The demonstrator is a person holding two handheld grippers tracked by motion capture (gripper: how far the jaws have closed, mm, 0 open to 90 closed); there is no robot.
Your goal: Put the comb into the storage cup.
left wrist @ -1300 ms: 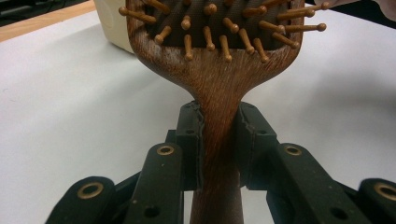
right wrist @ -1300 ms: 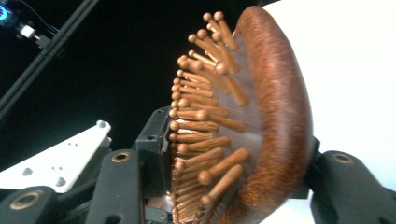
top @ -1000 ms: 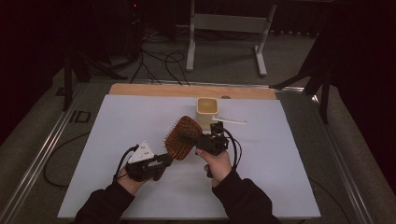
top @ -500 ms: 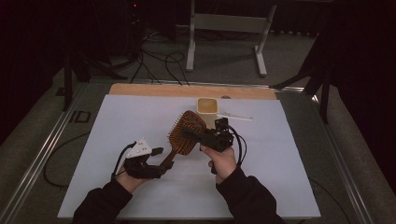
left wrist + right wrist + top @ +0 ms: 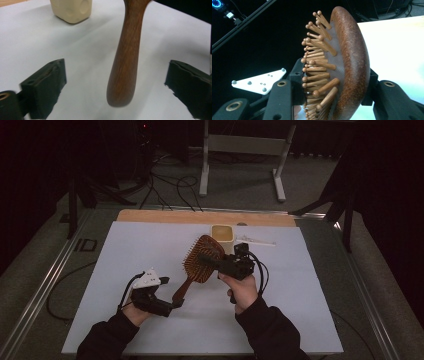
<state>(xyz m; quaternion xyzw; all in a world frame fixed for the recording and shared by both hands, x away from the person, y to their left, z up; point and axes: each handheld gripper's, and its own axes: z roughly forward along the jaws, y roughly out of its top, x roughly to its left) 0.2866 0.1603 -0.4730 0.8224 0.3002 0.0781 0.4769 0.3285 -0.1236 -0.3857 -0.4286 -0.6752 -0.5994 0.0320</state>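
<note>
Wooden paddle hairbrush (image 5: 201, 262) hangs above the tabletop's middle, head clamped by the right gripper (image 5: 212, 261); the left gripper (image 5: 172, 292) has just released its handle. That bristle-side grip could slip, dropping it.

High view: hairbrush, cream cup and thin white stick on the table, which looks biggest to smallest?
1. Hairbrush, clearly largest, though lifted nearer the camera.
2. Cream cup and thin white stick: unsure; the stick is longer but far slimmer.
</note>
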